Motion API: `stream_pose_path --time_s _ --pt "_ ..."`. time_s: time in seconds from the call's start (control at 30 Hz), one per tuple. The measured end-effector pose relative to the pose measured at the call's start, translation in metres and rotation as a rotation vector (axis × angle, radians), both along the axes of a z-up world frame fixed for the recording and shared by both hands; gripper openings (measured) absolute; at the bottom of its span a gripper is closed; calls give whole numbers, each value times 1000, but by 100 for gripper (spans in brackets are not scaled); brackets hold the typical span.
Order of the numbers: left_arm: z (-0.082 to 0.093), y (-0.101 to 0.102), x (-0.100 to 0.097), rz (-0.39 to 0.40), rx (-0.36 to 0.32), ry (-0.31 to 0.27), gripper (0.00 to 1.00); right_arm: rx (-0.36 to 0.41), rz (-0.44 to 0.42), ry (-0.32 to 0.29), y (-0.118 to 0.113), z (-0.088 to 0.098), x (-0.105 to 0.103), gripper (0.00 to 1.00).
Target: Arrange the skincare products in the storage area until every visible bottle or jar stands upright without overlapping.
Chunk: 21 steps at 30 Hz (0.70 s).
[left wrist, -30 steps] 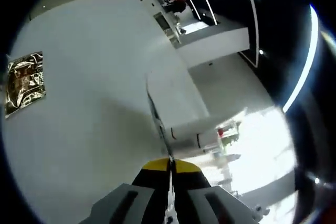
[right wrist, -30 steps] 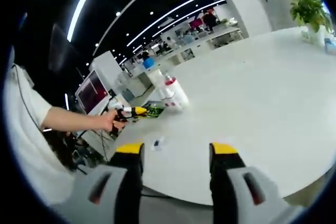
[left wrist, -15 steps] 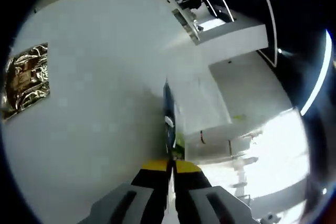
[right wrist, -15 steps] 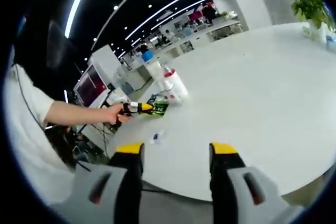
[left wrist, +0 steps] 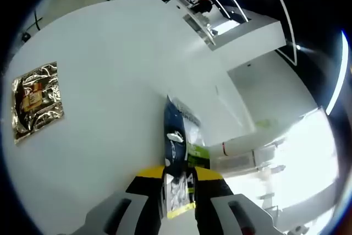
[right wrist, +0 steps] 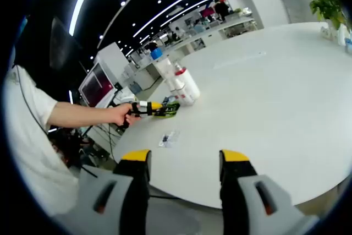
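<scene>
A flat dark-blue and green sachet (left wrist: 179, 152) is pinched at one edge by the left gripper (left wrist: 179, 182), held over the white tabletop (left wrist: 110, 53). It looks light, thin and floppy, best gripped by its sealed edge. White bottles (right wrist: 184, 83) stand nearby. The right gripper (right wrist: 184, 160) has jaws spread, holding nothing.

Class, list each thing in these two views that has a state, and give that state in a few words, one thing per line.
left gripper: shut on the sachet, held over the table.
sachet: dark blue and green, pinched flat between the jaws.
right gripper: open, holding nothing.
gold foil packet: lying flat on the white table.
bottles: leaning, close together.
small packet: lying flat.
</scene>
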<state>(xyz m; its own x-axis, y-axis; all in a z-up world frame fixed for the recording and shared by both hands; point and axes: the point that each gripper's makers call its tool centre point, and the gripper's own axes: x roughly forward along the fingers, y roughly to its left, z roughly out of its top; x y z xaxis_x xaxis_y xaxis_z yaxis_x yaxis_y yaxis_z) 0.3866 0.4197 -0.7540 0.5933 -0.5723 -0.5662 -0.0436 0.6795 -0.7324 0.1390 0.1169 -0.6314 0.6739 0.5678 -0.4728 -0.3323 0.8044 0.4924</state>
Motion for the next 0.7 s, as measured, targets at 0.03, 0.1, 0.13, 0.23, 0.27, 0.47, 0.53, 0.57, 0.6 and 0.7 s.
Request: stream_pose_path --time_s 0.03,0.1,0.13,0.23,0.27,0.47,0.53,0.57,0.6,0.7 --pt "0 3 0 3 7 -5 23 1 3 0 1 0 0 51" --pt "4 6 -2 6 10 -21 24 4 13 2 3 0 -1 51" --pt "7 8 -3 5 18 -35 24 9 21 4 4 0 -1 51" --pt "25 12 -10 17 22 -124 24 21 45 5 9 1 -2 52" --pt "29 12 -13 23 19 -137 24 27 56 10 12 1 -3 52" --pt "40 1 -42 -37 58 -211 30 46 89 16 17 2 -6 52" --pt "41 -14 -57 -122 102 -241 31 53 95 17 18 3 -7 52" --pt "47 -33 -76 -179 125 -269 32 56 101 16 19 3 -8 52" --pt "51 -51 -88 -253 151 -312 34 60 105 16 19 3 -9 52" --pt "50 -86 -113 -447 261 -383 42 71 113 17 19 4 -10 51"
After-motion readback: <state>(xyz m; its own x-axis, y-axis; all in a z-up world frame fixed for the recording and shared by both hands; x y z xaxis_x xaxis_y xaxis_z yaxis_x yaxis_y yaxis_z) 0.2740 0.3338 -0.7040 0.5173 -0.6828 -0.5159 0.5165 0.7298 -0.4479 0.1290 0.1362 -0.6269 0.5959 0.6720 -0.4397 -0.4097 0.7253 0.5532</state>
